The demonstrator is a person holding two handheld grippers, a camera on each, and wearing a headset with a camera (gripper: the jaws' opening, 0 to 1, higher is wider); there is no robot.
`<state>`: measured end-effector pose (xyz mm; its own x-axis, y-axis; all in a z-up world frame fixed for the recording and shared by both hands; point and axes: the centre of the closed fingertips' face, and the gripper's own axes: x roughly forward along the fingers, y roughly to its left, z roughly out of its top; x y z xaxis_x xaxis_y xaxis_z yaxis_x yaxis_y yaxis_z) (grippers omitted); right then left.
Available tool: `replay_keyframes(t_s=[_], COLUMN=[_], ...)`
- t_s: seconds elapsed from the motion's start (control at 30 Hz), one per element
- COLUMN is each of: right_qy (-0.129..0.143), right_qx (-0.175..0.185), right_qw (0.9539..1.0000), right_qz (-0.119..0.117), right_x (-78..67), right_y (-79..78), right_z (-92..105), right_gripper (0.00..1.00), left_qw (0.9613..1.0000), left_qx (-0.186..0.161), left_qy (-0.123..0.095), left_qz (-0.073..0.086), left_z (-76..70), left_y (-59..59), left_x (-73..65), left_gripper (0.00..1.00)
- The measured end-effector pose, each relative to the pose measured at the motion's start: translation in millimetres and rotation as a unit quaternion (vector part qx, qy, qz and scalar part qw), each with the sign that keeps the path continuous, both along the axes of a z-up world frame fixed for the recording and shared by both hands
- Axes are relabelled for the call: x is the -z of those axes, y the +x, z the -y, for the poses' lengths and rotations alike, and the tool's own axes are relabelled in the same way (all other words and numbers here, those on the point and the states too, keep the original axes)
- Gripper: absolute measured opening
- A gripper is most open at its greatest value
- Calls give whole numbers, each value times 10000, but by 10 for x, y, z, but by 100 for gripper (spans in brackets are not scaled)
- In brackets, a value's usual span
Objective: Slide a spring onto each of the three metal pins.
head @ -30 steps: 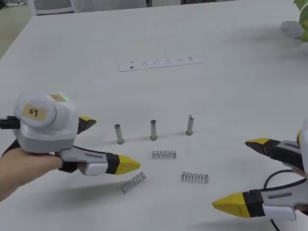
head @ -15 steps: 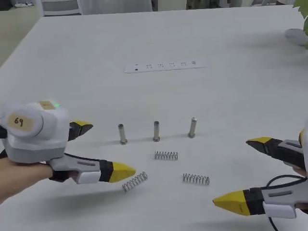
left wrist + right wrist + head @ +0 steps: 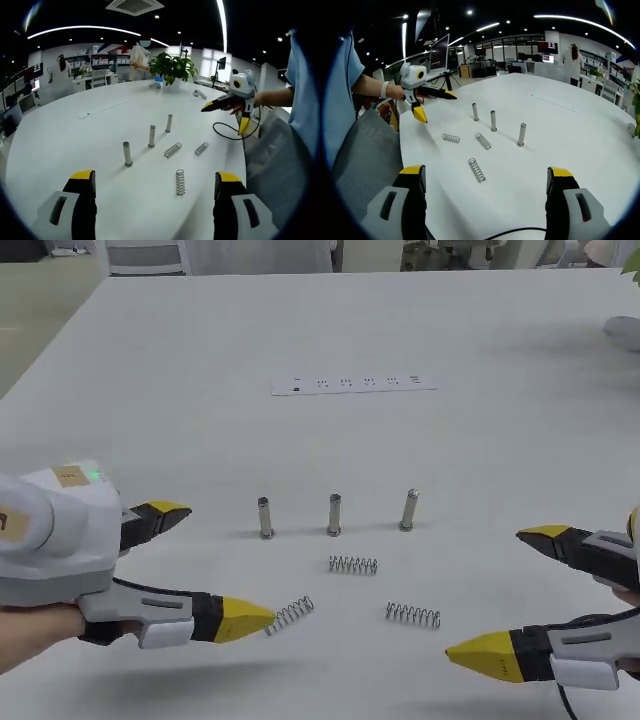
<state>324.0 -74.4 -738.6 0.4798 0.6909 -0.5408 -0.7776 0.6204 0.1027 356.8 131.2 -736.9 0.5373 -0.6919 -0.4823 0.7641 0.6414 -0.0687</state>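
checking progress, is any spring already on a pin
No, all three springs lie flat on the table, apart from the three bare upright pins.

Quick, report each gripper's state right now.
Yellow-tipped left gripper: jaws open, holding nothing.
Yellow-tipped right gripper: jaws open, holding nothing.

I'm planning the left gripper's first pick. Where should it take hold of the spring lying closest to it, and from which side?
Probably the middle coils of the spring, pinched lightly across its width. It lies flat on the table, so the left gripper, jaws open, would best come down from above and straddle it, leaving both ends free for threading.
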Motion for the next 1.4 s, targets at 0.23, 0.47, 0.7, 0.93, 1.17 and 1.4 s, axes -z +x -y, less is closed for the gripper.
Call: replay_keyframes(t_s=[0.23, 0.47, 0.7, 0.93, 1.17, 1.4], right_qy=[-13, -33, -108, -145, -141, -148], right_qx=[-5, 21, 34, 22, 1, 1], right_qw=[10000, 9999, 9999, 9999, 9999, 9999], right_qz=[48, 114, 93, 60, 36, 4], right_x=[-39, -83, -56, -34, -31, -17], right_y=[-1, 12, 8, -3, -5, -25], right_z=[20, 55, 107, 105, 91, 90], right_gripper=[100, 100, 100, 100, 100, 100], left_qw=[9998, 9997, 9997, 9998, 9997, 9993], left_qx=[25, 126, 212, 189, 238, 345], left_qy=[-140, -173, -84, -98, -93, -78], left_qz=[100, 150, 105, 63, 19, 101], left_z=[-13, -4, -14, -6, 30, 88], left_y=[-124, -227, -283, -315, -355, -337], left_x=[-52, -61, -13, 53, 147, 214], left_gripper=[96, 94, 90, 84, 75, 61])
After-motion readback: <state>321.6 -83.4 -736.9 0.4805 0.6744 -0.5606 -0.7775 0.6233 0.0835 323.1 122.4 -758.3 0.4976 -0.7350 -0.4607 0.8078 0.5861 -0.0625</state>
